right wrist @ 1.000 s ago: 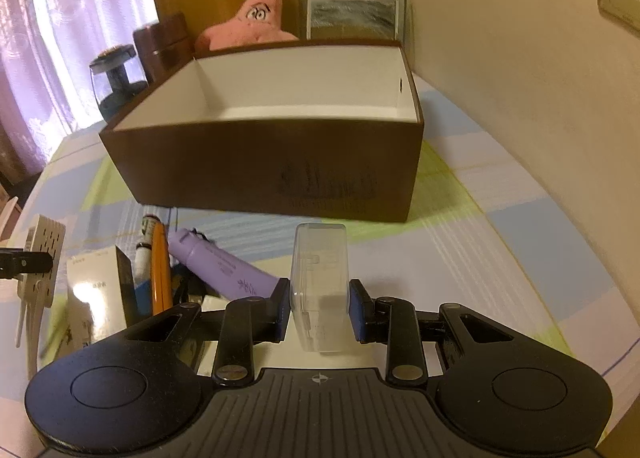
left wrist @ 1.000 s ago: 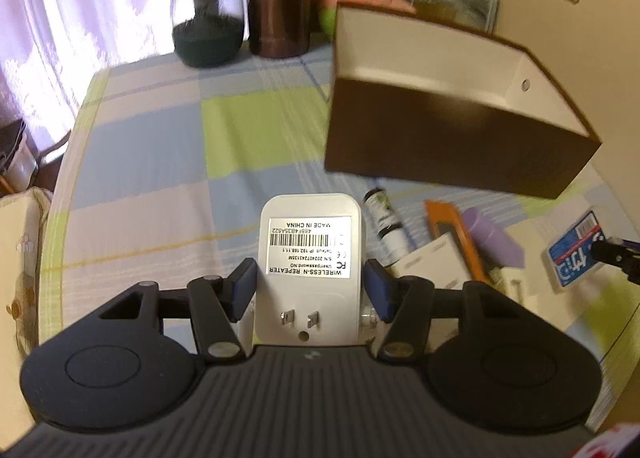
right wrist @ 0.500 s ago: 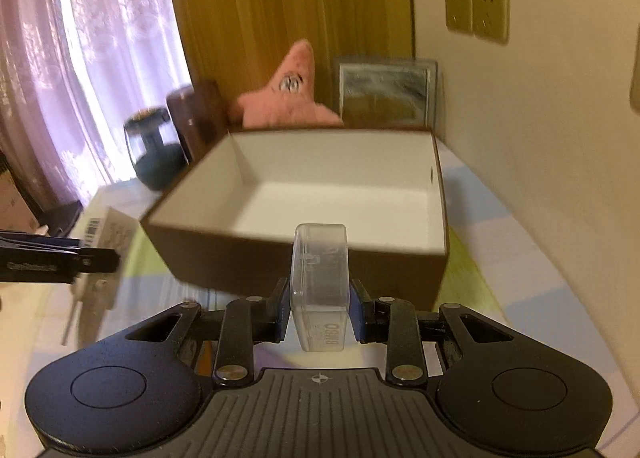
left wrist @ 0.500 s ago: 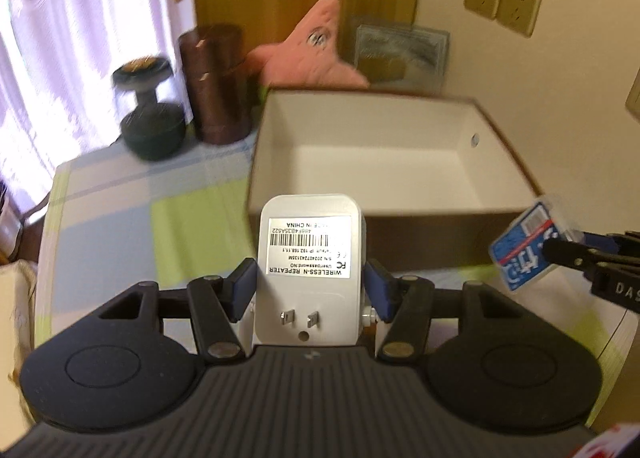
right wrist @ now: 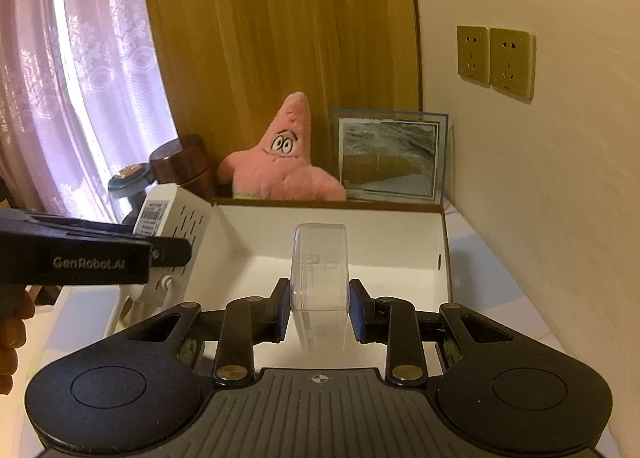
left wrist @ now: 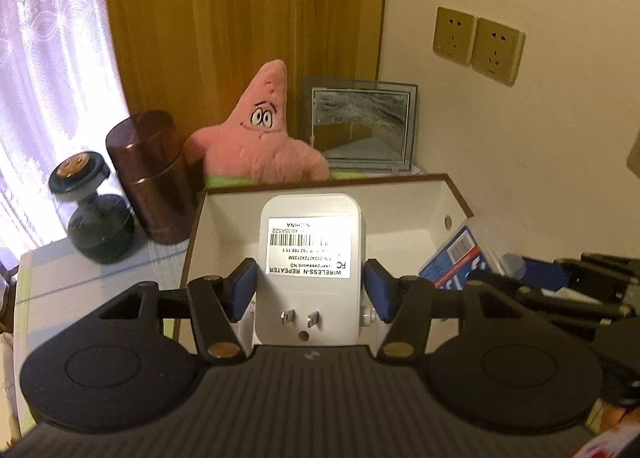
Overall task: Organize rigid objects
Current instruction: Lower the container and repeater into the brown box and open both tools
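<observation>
White glossy plastic, rounded at the corners, makes up the wireless repeater (left wrist: 310, 254) clamped in the left hand-held gripper (left wrist: 310, 292): its blue pads press the two flat sides, the jaws standing about half open around it. Two metal plug prongs and a barcode sticker face the camera. In the right wrist view its side shows rows of short vent slots. It hangs over the near left part of the box (left wrist: 404, 194), a shallow open rectangle with smooth white inner walls and a thin dark brown rim, which stands at the back of the worktop (left wrist: 48, 266) by the wall.

The right hand-held gripper (right wrist: 319, 308) has its jaws narrowly set, shut on a clear plastic case (right wrist: 319, 270), a slim hard-edged block held upright above the box's near edge; from the left wrist view its other face shows a blue and red printed label.

Behind the box stand a fuzzy pink star-shaped plush toy (left wrist: 262, 138), a glass-fronted picture frame (left wrist: 360, 124), a brown metallic cylinder tin (left wrist: 148, 174) and a dark round glass jar (left wrist: 96, 218) with a knobbed lid. The worktop wears a checked cloth of pale blue and green.
</observation>
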`<state>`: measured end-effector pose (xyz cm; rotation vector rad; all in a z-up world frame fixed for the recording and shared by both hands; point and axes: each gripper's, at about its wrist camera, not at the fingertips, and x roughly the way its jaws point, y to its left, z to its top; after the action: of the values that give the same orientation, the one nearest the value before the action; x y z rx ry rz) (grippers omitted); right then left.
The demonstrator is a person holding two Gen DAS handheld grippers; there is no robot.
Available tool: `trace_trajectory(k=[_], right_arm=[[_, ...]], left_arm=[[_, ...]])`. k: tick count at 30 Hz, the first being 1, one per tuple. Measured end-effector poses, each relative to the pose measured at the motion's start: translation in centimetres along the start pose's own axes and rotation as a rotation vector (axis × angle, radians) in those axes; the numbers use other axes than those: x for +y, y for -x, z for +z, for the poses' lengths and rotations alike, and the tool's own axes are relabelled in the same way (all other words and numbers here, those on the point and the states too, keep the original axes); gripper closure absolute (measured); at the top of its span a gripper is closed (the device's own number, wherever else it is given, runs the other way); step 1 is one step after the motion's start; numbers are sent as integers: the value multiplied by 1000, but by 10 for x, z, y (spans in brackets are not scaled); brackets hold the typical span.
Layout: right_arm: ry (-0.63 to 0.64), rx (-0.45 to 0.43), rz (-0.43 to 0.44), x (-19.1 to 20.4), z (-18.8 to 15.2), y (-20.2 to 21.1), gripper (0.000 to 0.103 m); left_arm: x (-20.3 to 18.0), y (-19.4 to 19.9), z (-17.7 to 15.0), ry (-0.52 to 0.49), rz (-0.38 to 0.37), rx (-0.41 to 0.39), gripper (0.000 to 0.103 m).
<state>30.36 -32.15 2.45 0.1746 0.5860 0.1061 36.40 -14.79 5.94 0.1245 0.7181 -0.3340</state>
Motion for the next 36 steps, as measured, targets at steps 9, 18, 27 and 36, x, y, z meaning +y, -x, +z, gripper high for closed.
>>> trace_trajectory(k=[9, 18, 27, 36], right_arm=[[-25, 15, -4, -14, 16, -39, 76], [-53, 70, -30, -28, 14, -84, 76], [-78, 155, -54, -41, 3, -128, 76], [-102, 217, -52, -47, -4, -148, 76]], left_arm=[[-3, -49, 33, 27, 19, 17, 49], [-2, -101, 43, 53, 49, 73, 49], [1, -153, 30, 69, 75, 178, 49], [1, -180, 13, 57, 51, 258, 54]])
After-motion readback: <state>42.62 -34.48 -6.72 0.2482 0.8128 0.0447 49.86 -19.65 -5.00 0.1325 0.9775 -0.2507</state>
